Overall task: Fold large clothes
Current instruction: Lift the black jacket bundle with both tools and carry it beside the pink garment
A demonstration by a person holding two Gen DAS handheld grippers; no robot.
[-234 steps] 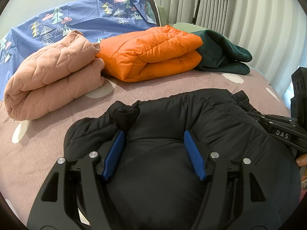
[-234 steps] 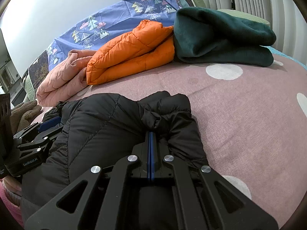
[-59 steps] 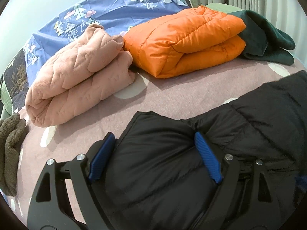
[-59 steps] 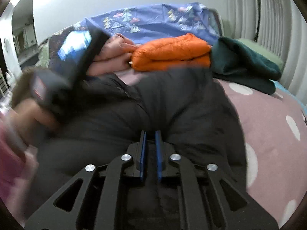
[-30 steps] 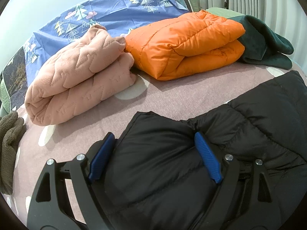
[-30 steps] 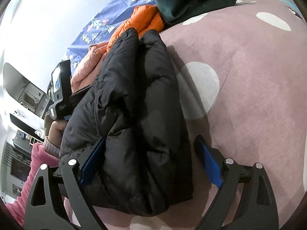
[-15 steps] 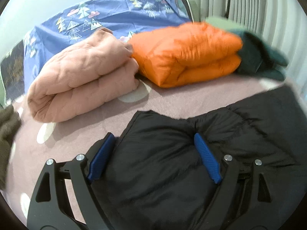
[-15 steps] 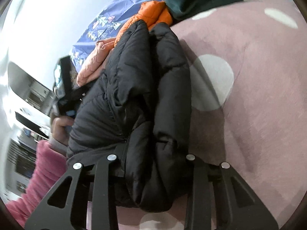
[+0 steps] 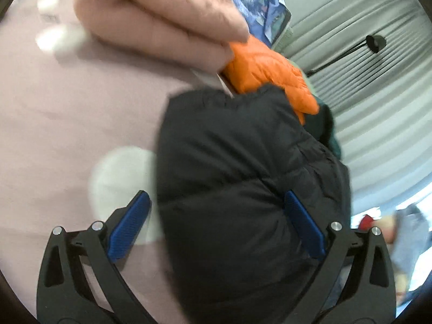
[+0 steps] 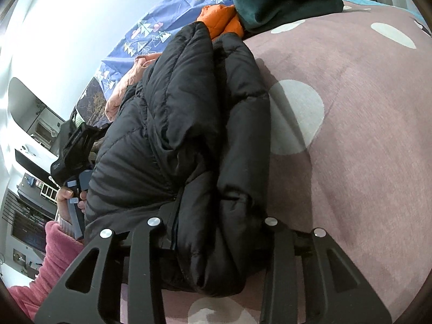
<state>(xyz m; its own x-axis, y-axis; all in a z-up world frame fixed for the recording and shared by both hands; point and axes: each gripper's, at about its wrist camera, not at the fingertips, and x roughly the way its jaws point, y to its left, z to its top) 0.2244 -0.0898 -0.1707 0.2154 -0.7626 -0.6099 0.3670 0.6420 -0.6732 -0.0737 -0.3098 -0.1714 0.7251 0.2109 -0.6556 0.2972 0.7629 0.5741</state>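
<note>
Your right gripper [image 10: 216,232] clamps the folded black jacket [image 10: 189,135] on the pink bed [image 10: 364,135]. Your left gripper [image 9: 216,226] has just been opening and straddles the jacket, pads [image 9: 129,229] wide and clear of it.

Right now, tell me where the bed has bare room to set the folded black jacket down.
Free: the pink dotted cover right of the black jacket, below the dark green bundle. Another patch lies left of the jacket, below the pink quilted bundle. Crowded: the far edge, with the orange jacket between those two bundles.
</note>
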